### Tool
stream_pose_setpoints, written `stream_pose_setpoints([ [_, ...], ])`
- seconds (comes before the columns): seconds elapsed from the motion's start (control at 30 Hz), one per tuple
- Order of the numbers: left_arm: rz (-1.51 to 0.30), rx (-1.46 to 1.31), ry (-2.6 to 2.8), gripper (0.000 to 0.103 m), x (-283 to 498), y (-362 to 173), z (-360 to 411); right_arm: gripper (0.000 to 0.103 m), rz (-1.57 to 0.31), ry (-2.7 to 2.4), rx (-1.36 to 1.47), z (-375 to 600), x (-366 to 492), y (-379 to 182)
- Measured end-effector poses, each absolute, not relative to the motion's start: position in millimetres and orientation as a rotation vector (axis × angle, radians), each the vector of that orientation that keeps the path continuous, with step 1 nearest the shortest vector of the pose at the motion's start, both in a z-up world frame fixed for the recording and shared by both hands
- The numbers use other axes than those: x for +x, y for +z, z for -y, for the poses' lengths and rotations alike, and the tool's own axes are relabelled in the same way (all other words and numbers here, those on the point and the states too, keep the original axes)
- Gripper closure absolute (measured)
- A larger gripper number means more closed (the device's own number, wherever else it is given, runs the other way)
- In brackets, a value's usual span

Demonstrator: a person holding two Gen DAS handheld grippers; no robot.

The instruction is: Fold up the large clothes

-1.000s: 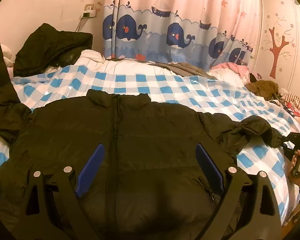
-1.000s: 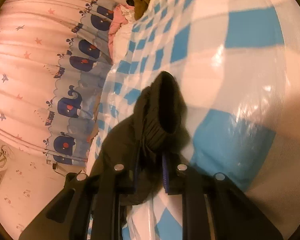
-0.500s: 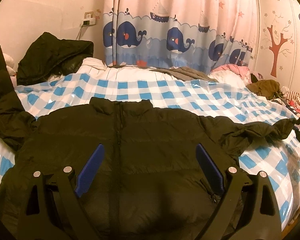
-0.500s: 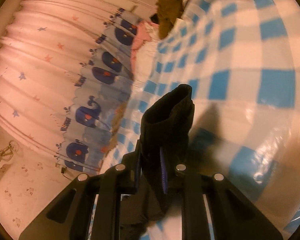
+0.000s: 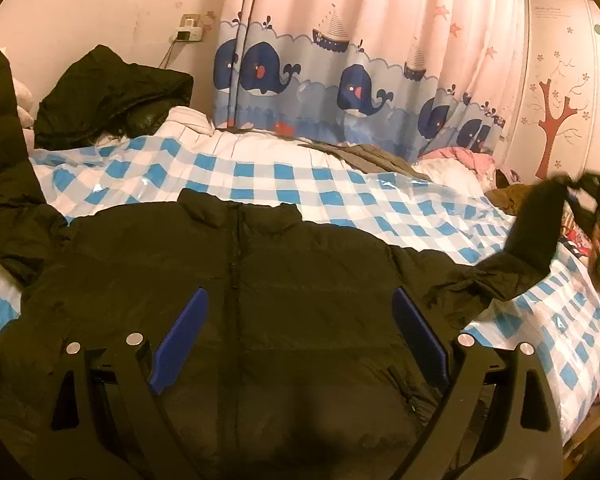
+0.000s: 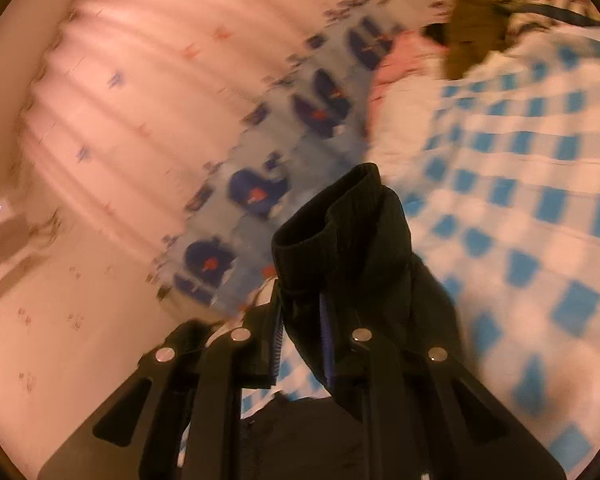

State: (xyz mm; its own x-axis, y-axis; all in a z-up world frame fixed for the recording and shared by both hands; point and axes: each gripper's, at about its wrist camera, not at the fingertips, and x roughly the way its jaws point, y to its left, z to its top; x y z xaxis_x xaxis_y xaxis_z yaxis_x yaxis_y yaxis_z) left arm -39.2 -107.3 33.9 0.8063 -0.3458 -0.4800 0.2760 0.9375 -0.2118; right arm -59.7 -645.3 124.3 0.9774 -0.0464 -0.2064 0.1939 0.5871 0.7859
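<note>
A black puffer jacket (image 5: 268,300) lies front up on the blue-and-white checked bed (image 5: 340,184), collar toward the curtain. My left gripper (image 5: 300,320) is open and empty, hovering over the jacket's chest. My right gripper (image 6: 302,320) is shut on the jacket's right sleeve cuff (image 6: 340,216) and holds it raised off the bed. In the left wrist view that sleeve (image 5: 532,236) rises at the far right toward my right gripper (image 5: 580,196), which is blurred. The jacket's other sleeve (image 5: 16,216) lies out to the left.
Another black garment (image 5: 112,92) is heaped at the back left by the wall. A grey garment (image 5: 368,156), pink clothes (image 5: 468,158) and a brown item (image 5: 508,196) lie near the whale-print curtain (image 5: 340,80). The bed's edge is at the right.
My right gripper has lifted the sleeve cuff higher off the bed and swung it upward; its view is motion-blurred. My left gripper has stayed open over the jacket.
</note>
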Motion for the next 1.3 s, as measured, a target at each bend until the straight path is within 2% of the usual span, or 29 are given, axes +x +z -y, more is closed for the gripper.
stream_pose_setpoints([
  [0.33, -0.538, -0.177, -0.400, 0.013, -52, 35, 112, 0.086, -0.271, 0.119, 0.768, 511, 51, 195],
  [0.7, -0.612, -0.020, -0.486, 0.012, -66, 14, 158, 0.086, -0.497, 0.388, 0.587, 322, 160, 205],
  [0.83, -0.530, -0.135, -0.363, 0.012, -63, 32, 121, 0.086, -0.581, 0.475, 0.551, 257, 190, 183],
  [1.0, -0.448, -0.429, -0.060, 0.012, -44, 44, 19, 0.086, -0.662, 0.516, 0.544, 213, 211, 145],
  [1.17, -0.454, -0.724, 0.230, 0.012, -28, 29, -87, 0.086, -0.691, 0.539, 0.589, 194, 224, 109],
  [1.3, -0.477, -0.743, 0.312, 0.012, -20, 25, -112, 0.086, -0.711, 0.555, 0.575, 179, 227, 89],
])
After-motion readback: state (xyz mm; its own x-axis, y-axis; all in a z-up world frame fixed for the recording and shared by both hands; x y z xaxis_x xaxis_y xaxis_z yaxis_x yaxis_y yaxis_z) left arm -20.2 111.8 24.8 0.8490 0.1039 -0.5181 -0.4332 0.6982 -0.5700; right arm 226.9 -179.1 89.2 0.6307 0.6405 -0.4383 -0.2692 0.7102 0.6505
